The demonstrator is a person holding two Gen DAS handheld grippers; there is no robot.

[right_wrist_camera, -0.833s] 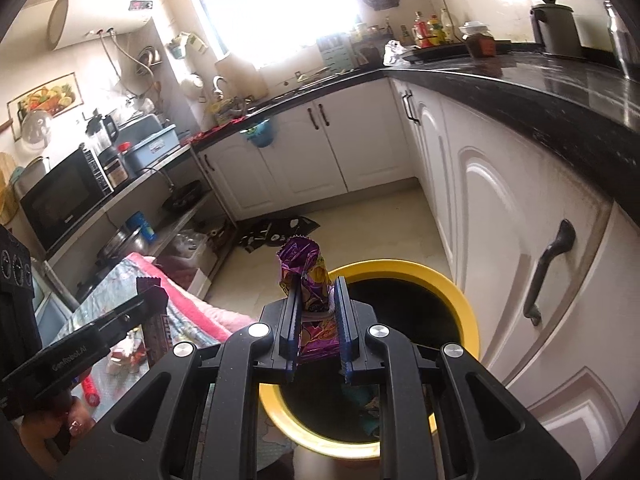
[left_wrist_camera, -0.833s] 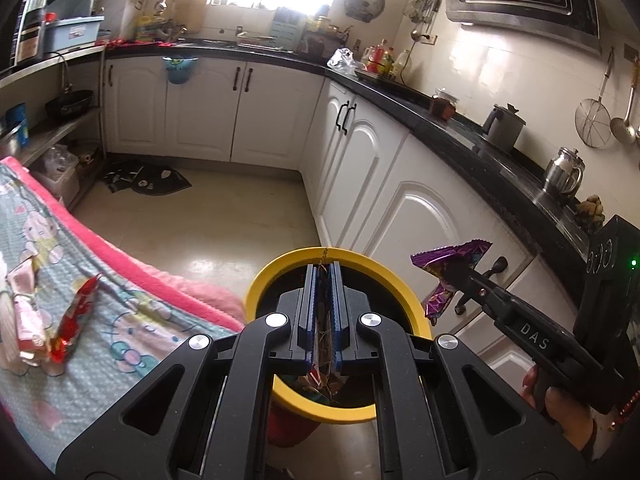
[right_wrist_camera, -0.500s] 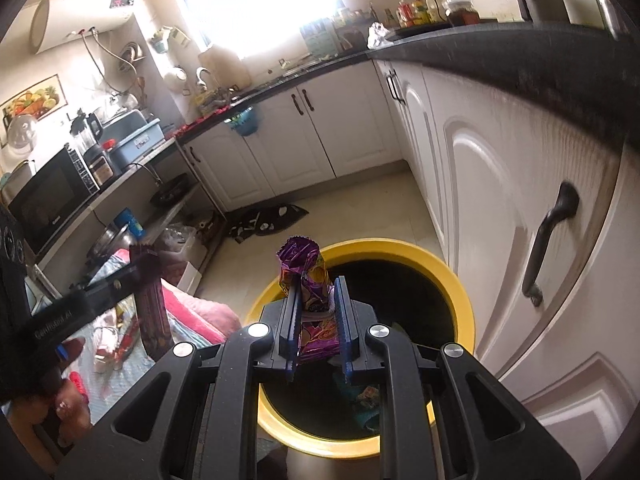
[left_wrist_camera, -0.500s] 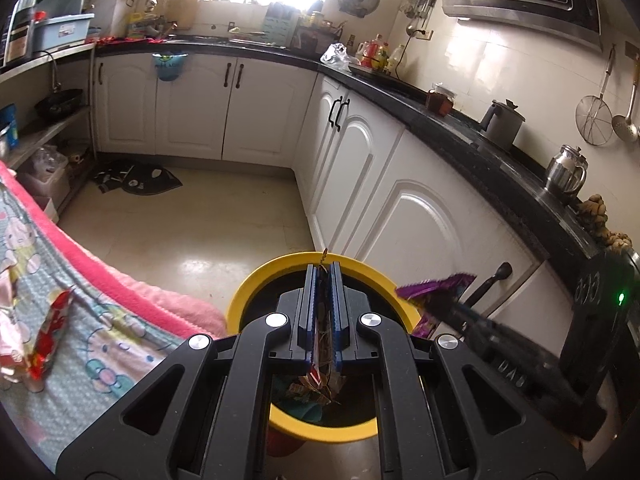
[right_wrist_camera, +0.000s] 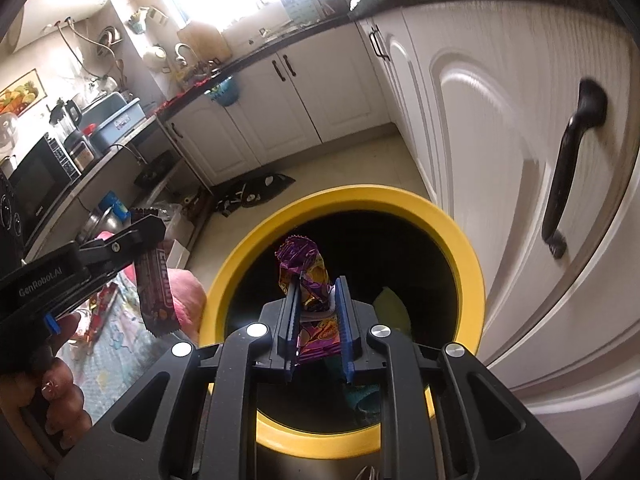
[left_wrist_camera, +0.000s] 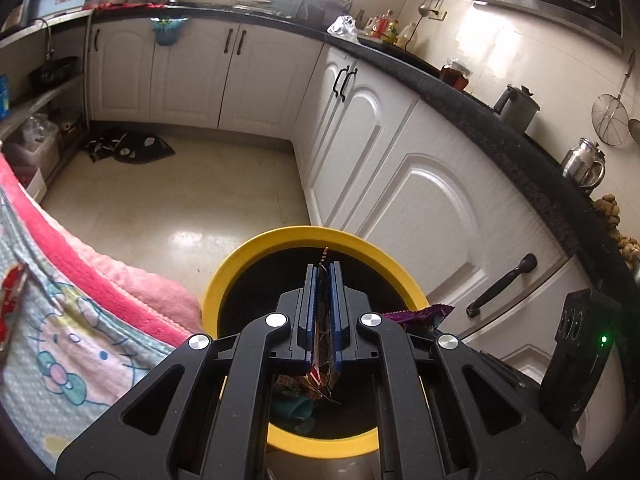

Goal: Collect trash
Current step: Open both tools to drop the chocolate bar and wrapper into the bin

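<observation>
A bin with a yellow rim (left_wrist_camera: 248,256) (right_wrist_camera: 460,240) stands on the floor by the white cabinets, with trash inside. My left gripper (left_wrist_camera: 324,270) is shut on a thin dark wrapper (left_wrist_camera: 322,364) and hovers over the bin mouth; the same wrapper (right_wrist_camera: 154,292) hangs from it in the right wrist view. My right gripper (right_wrist_camera: 318,284) hangs over the bin with its jaws parted wider than before. The purple wrapper (right_wrist_camera: 306,276) still sits between them, leaning on the left finger. It also shows in the left wrist view (left_wrist_camera: 416,316).
A bed with a pink-edged cartoon blanket (left_wrist_camera: 64,336) lies left of the bin, with a red wrapper (left_wrist_camera: 10,292) on it. White cabinet doors (left_wrist_camera: 424,208) stand close on the right. A dark mat (left_wrist_camera: 128,148) lies on the tiled floor.
Both grippers have moved down and over the bin. The right jaws have widened around the purple wrapper. The left gripper stays shut on its wrapper.
</observation>
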